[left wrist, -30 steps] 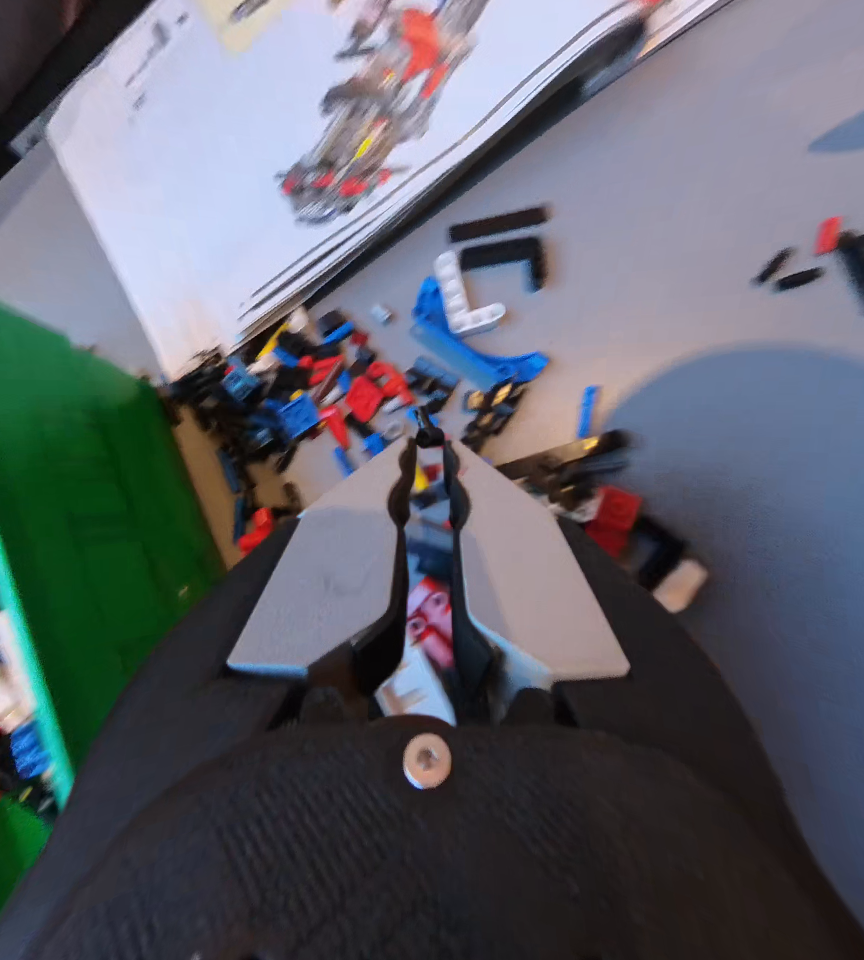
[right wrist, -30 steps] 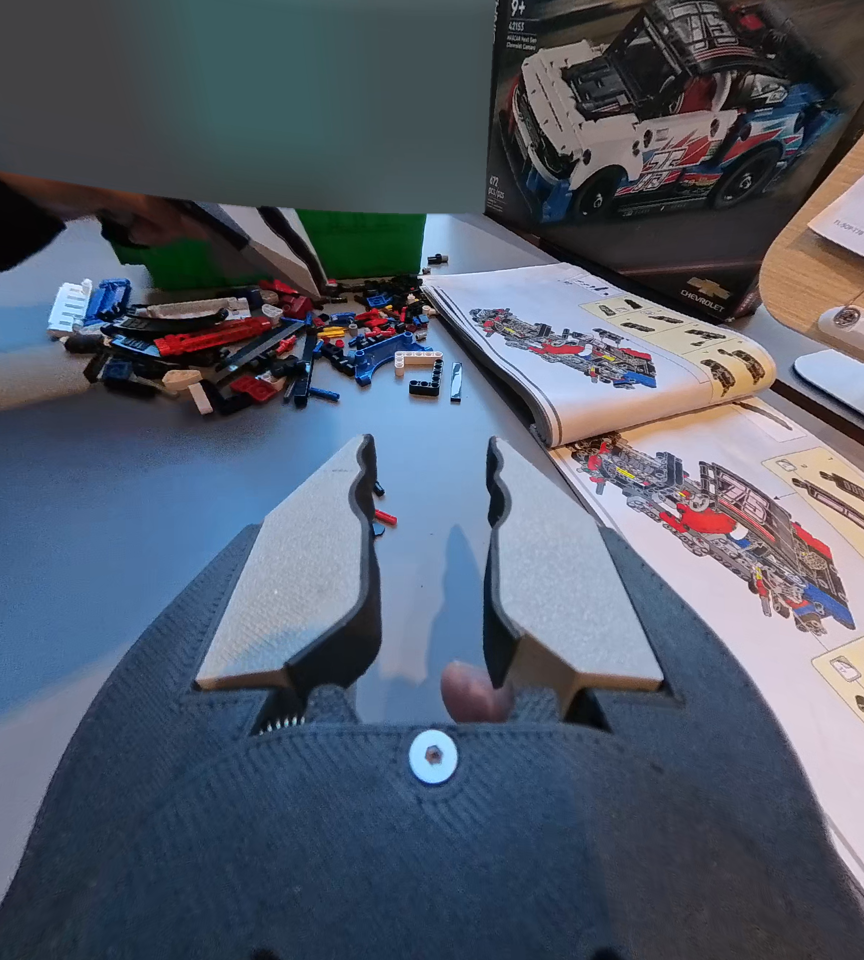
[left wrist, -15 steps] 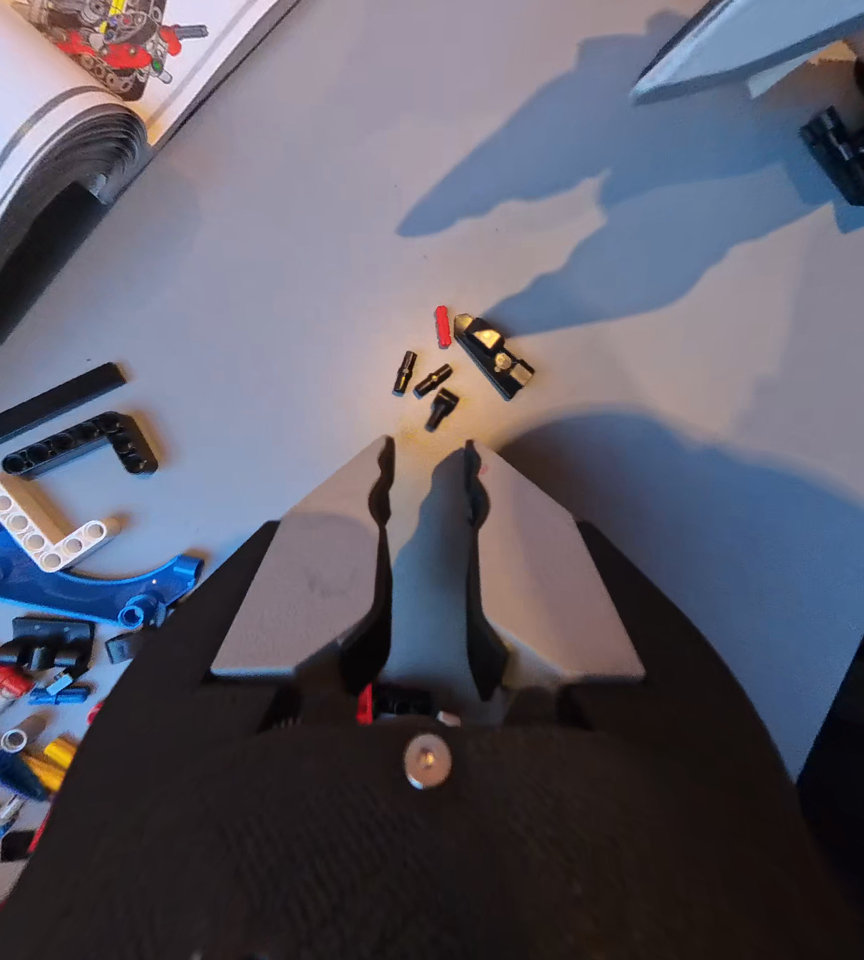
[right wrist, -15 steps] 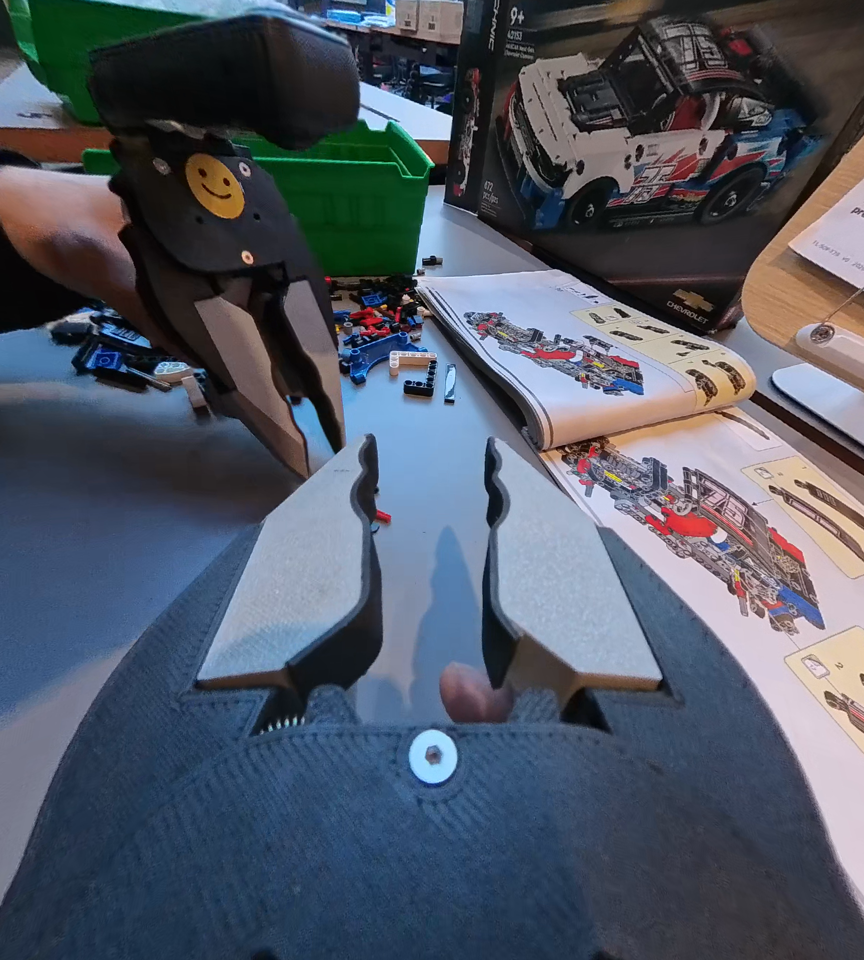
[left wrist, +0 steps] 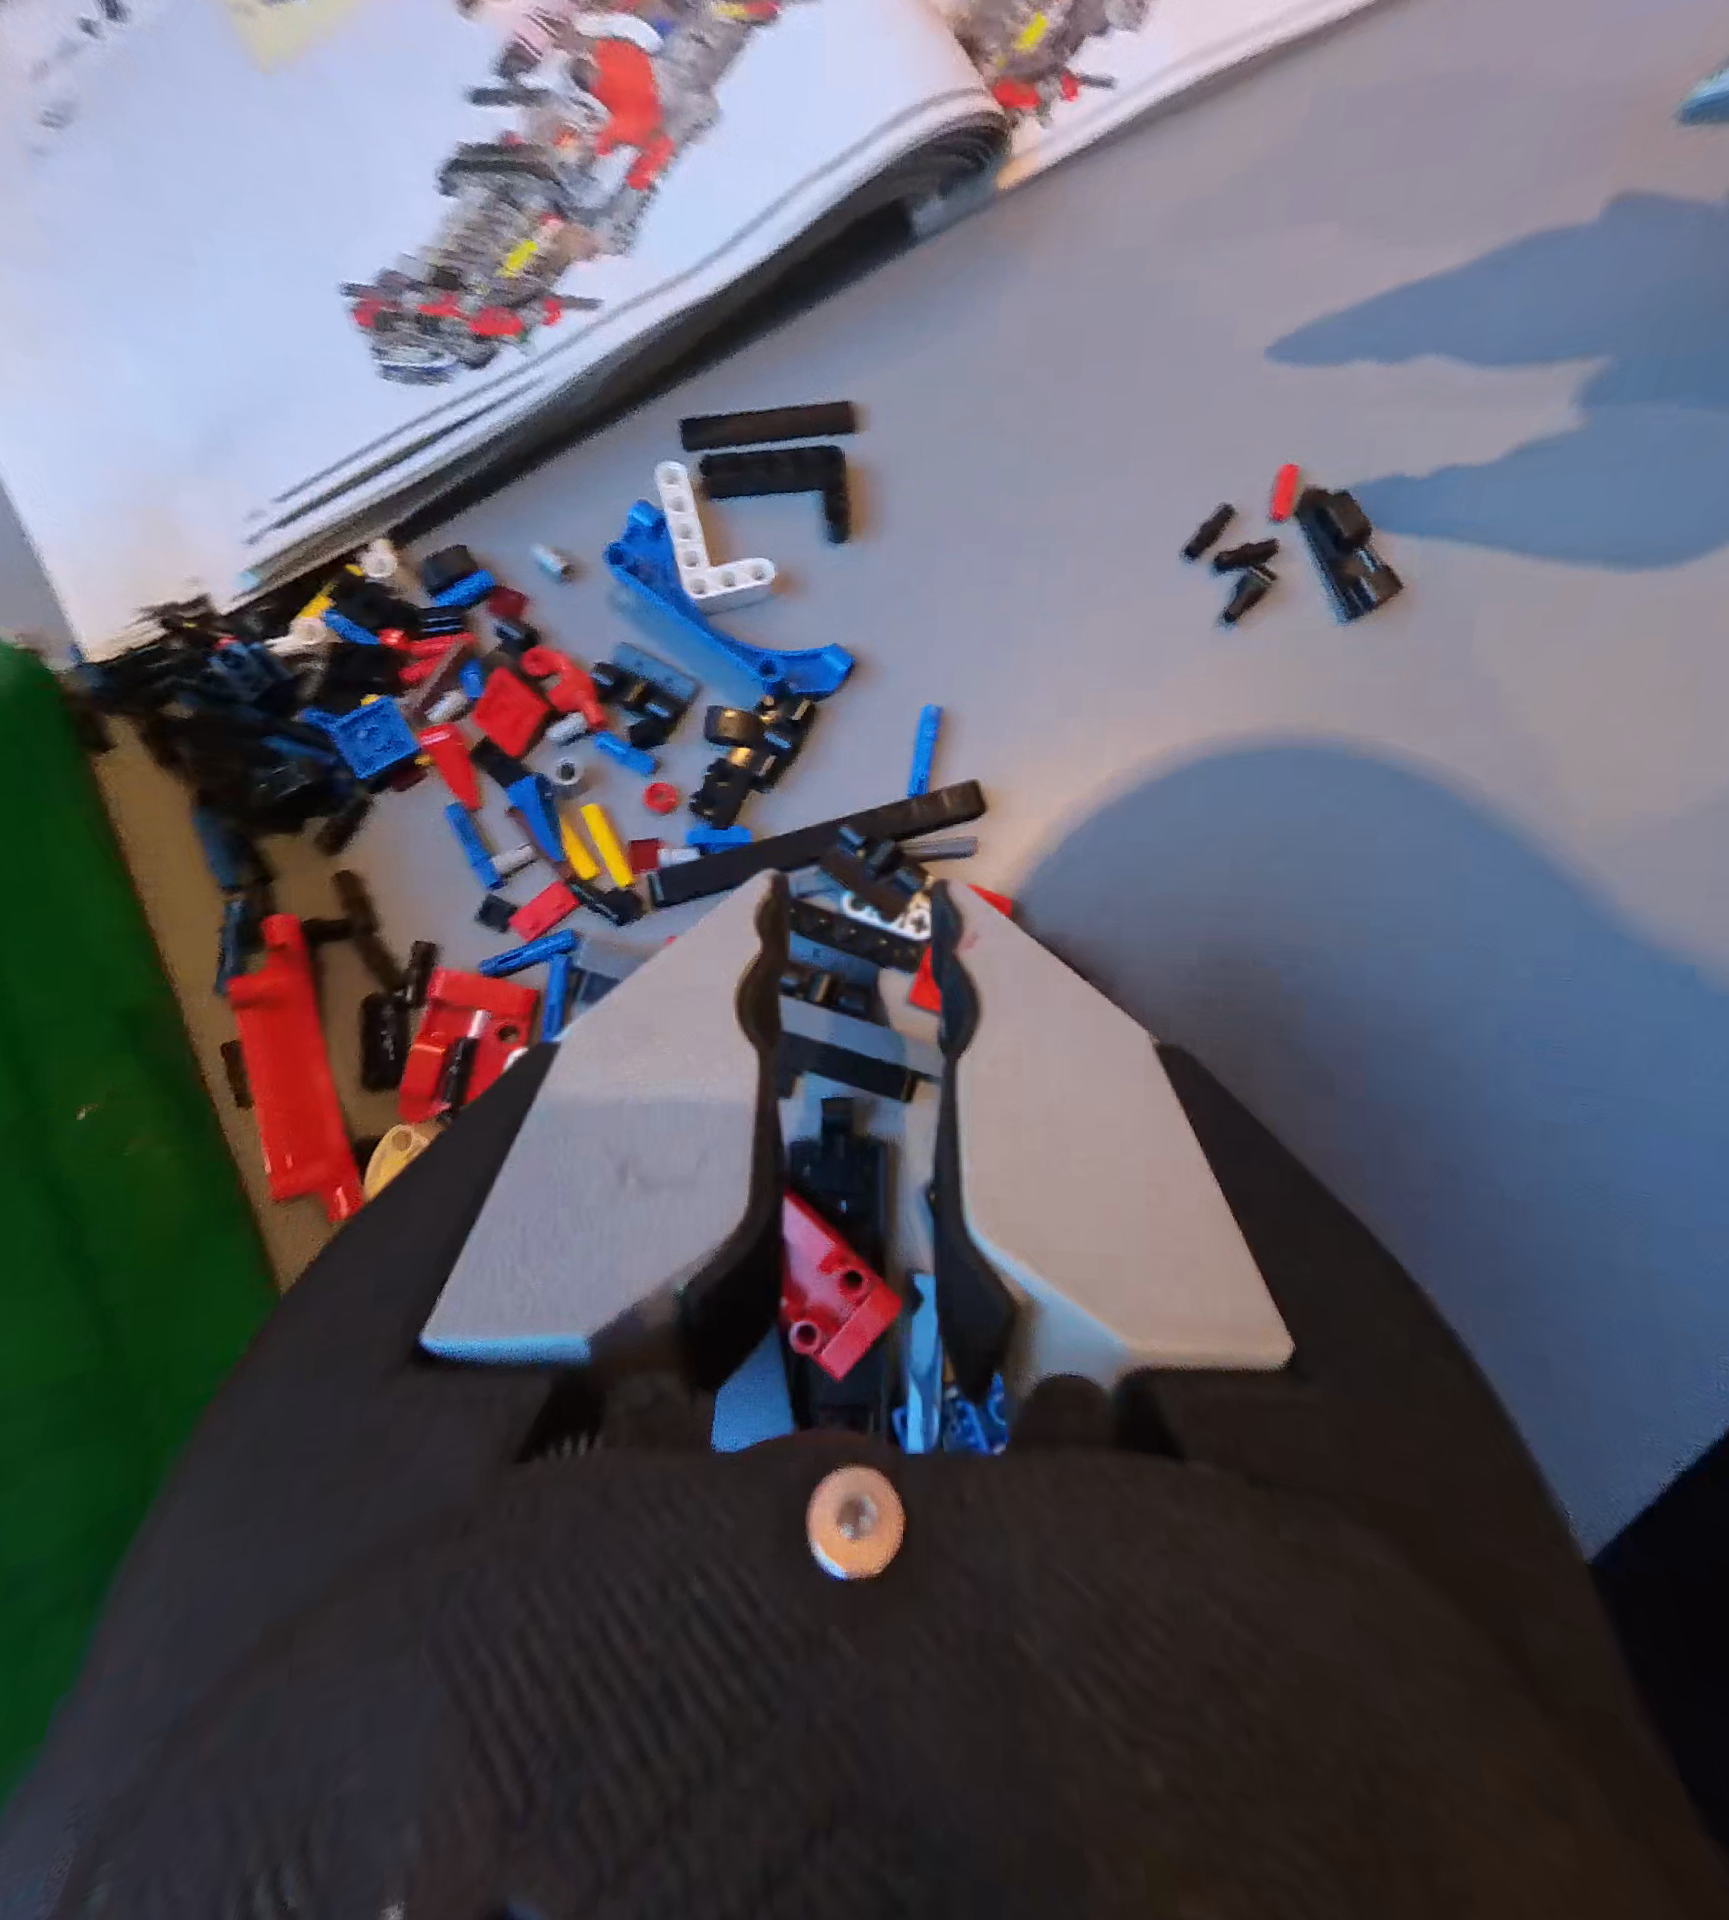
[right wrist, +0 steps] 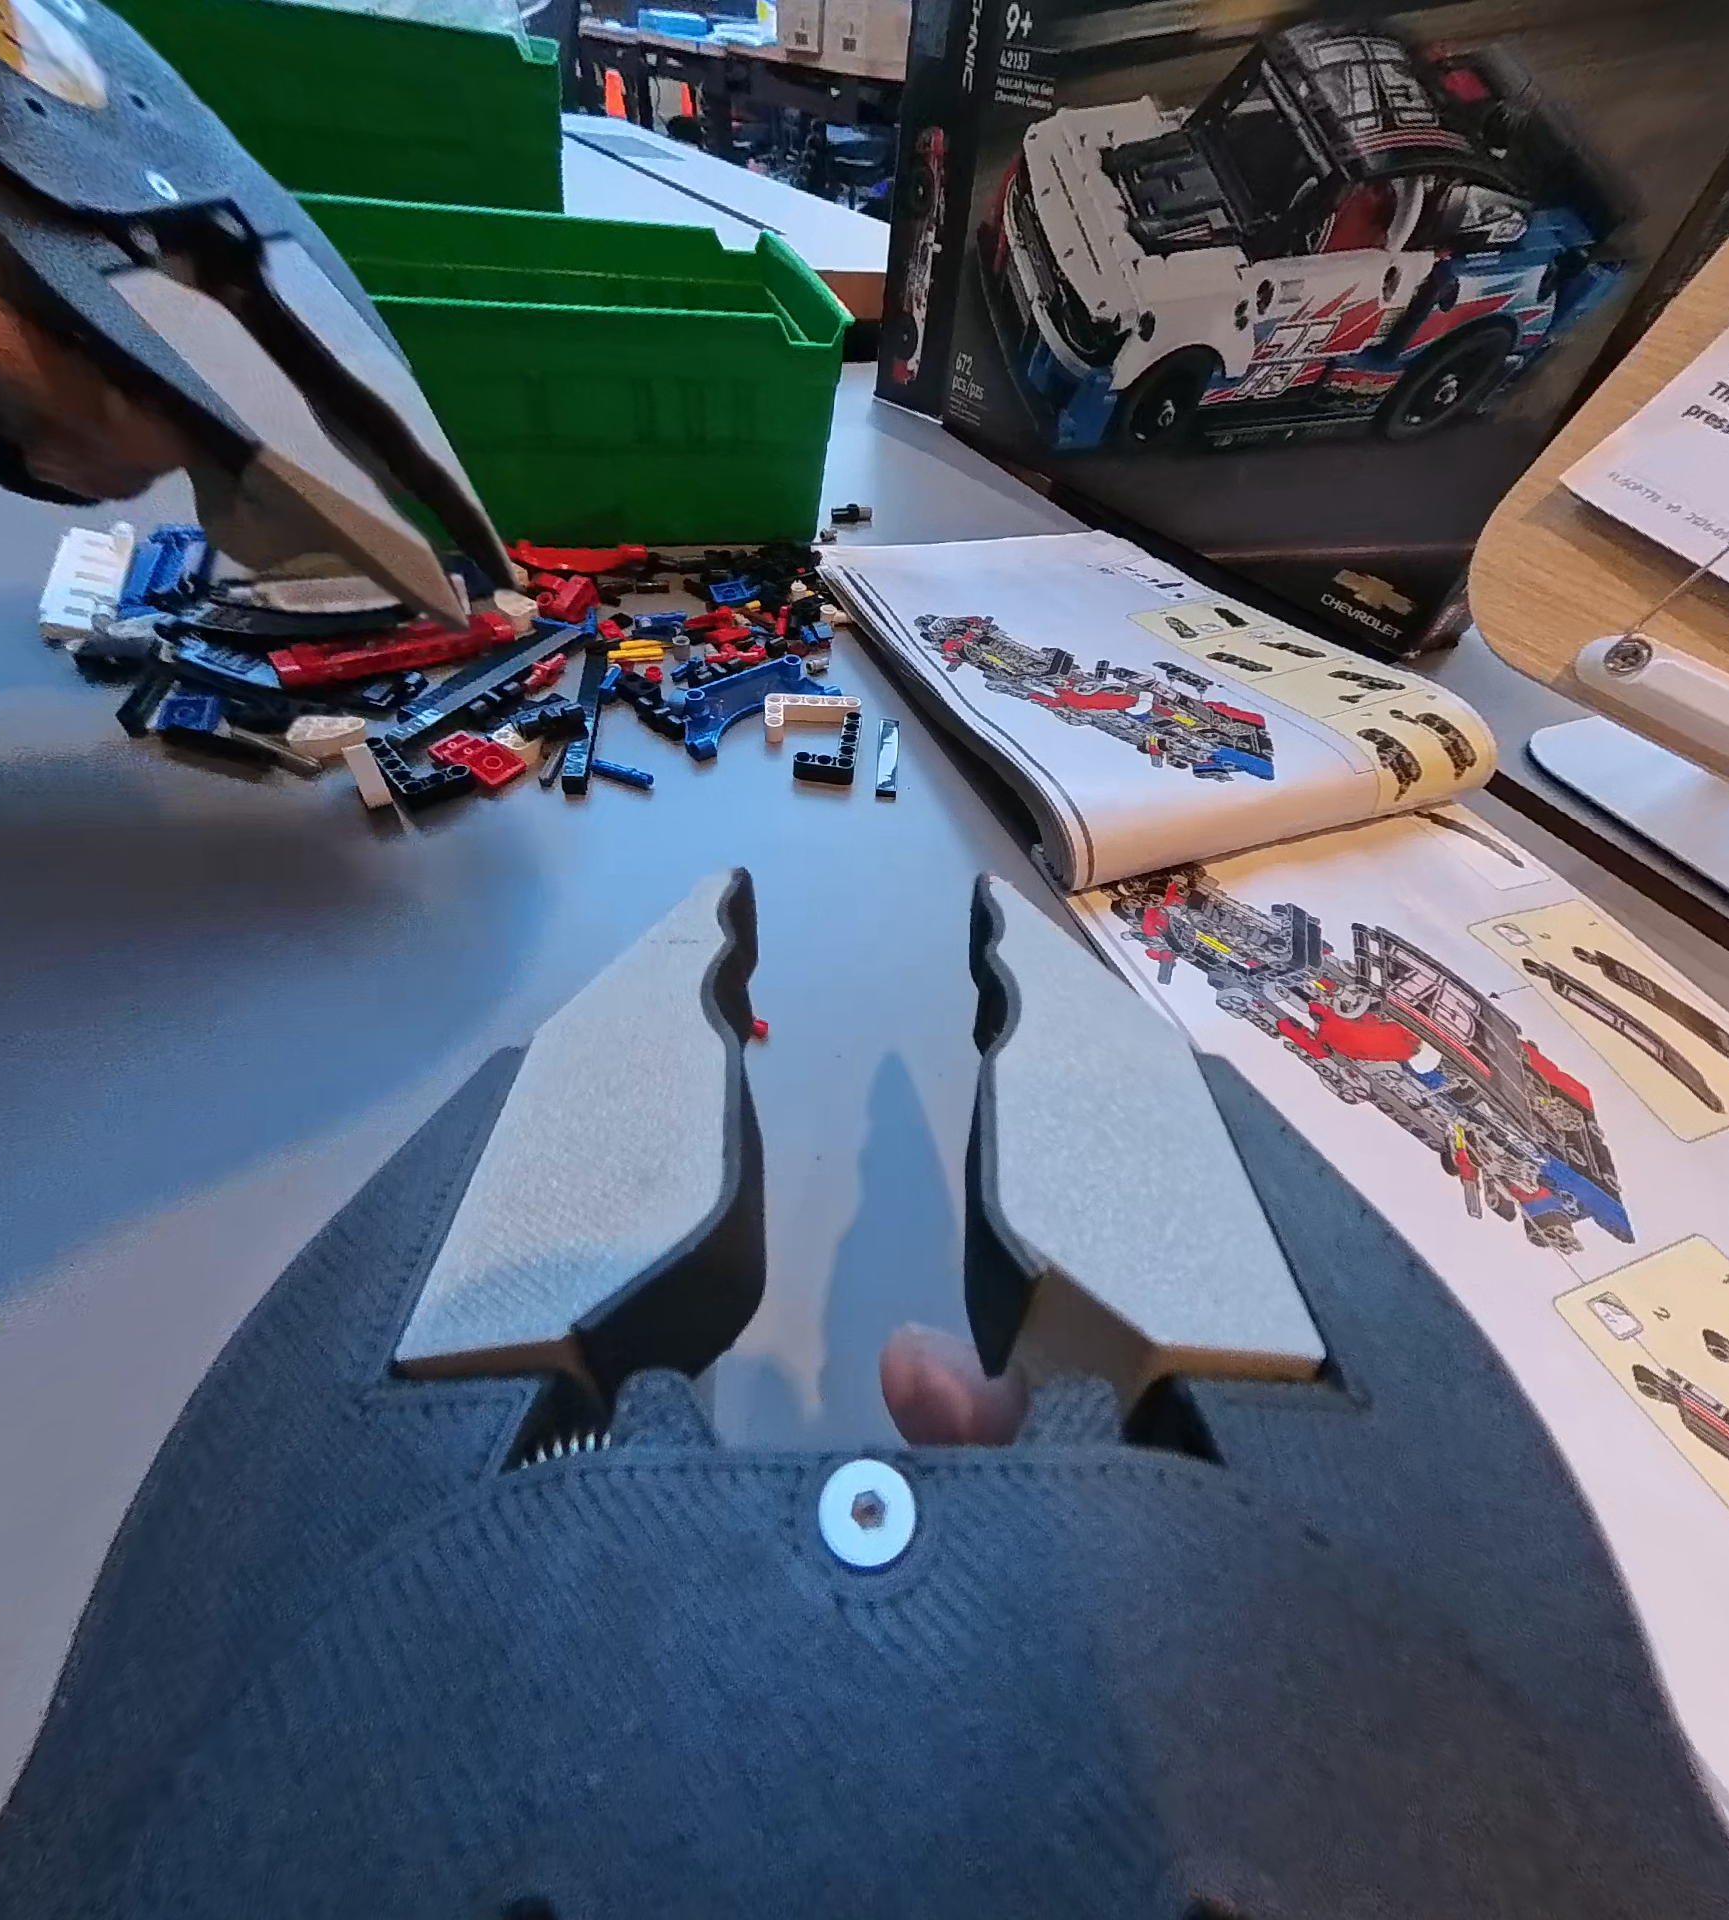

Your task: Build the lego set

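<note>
Left wrist view: left gripper (left wrist: pixel 855 914) is hovering over the loose lego pieces (left wrist: pixel 548 769) on the grey table (left wrist: pixel 1255 935), fingers apart, gripping nothing; instruction booklet (left wrist: pixel 216 312) lying beyond.

Right wrist view: right gripper (right wrist: pixel 865 914) is hanging above bare table, fingers apart and empty; pile is sitting ahead by the green bin (right wrist: pixel 611 416).

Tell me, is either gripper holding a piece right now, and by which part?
Nothing is held. The left gripper is open above the loose piece pile; the right gripper is open over bare table.
</note>
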`<action>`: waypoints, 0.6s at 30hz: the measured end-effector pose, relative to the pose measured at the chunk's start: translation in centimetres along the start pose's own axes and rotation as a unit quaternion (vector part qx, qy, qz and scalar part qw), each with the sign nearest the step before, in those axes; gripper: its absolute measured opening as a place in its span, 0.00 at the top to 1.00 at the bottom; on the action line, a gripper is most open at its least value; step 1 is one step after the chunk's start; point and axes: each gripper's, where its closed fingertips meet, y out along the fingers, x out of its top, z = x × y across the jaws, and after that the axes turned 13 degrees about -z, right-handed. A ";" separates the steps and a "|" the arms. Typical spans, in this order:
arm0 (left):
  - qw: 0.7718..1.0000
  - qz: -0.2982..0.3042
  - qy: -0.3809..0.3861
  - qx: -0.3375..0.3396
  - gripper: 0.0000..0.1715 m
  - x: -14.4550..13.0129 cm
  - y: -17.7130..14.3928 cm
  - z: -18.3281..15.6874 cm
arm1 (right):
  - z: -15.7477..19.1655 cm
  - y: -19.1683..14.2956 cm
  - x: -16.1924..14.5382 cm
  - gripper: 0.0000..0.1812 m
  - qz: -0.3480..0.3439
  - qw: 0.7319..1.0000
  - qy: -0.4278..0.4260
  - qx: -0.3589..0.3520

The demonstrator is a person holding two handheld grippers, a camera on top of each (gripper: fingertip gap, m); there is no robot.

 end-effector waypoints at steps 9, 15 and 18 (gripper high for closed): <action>0.999 -0.052 0.012 0.003 0.87 0.5 0.5 0.6 | -1.2 0.0 -0.5 0.80 -0.011 1.000 0.021 -0.015; 0.998 -0.053 0.018 0.010 0.87 0.3 0.9 1.9 | -1.9 0.1 -1.1 0.80 -0.008 0.999 0.035 -0.021; 0.998 -0.053 0.010 0.019 0.87 0.0 0.6 2.9 | -2.1 0.2 -1.2 0.81 -0.007 0.999 0.044 -0.021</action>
